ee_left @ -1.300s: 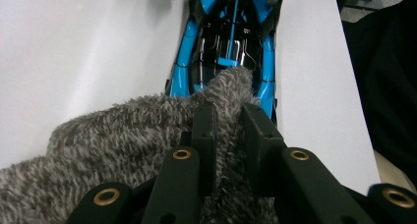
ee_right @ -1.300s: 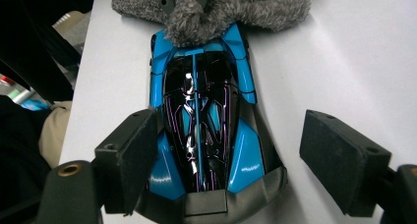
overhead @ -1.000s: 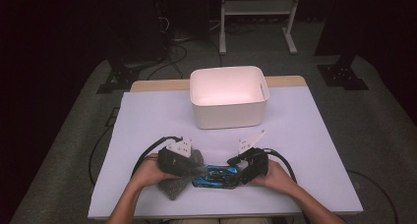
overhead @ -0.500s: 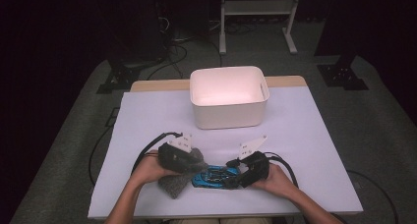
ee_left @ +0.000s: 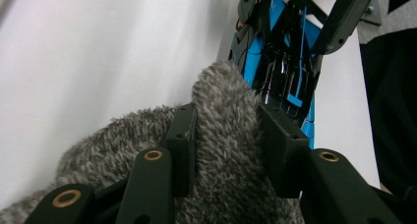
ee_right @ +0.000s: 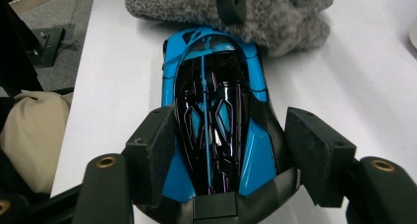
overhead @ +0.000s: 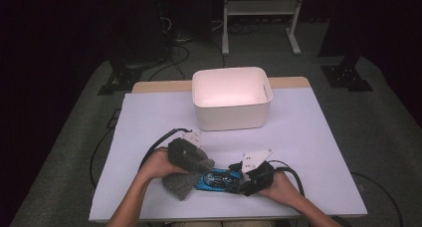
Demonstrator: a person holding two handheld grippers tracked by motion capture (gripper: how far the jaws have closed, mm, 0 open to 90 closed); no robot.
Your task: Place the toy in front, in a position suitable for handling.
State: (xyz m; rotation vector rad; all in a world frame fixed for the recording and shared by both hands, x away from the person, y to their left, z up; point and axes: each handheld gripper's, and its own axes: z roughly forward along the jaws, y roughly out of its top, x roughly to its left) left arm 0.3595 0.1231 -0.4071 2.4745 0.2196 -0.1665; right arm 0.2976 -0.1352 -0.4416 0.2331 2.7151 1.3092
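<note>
Looking down from the high view, we see the blue and black toy car (overhead: 216, 179) on the white surface (overhead: 308, 152), nearer us than the white plastic tub (overhead: 232, 100), between the left gripper (overhead: 199, 160) and the right gripper (overhead: 238, 173).

In the left gripper view, our jaws, just opening, press a fold of fuzzy grey cloth (ee_left: 223, 130).

In the right gripper view, our jaws, just closing, flank the car's sides, the left pad touching; the right clears it.

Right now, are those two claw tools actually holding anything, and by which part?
The left gripper has a raised fold of the grey fuzzy cloth between its jaws, which have just been opening. The right gripper straddles one end of the blue toy car, its pads apart from the car's sides.
</note>
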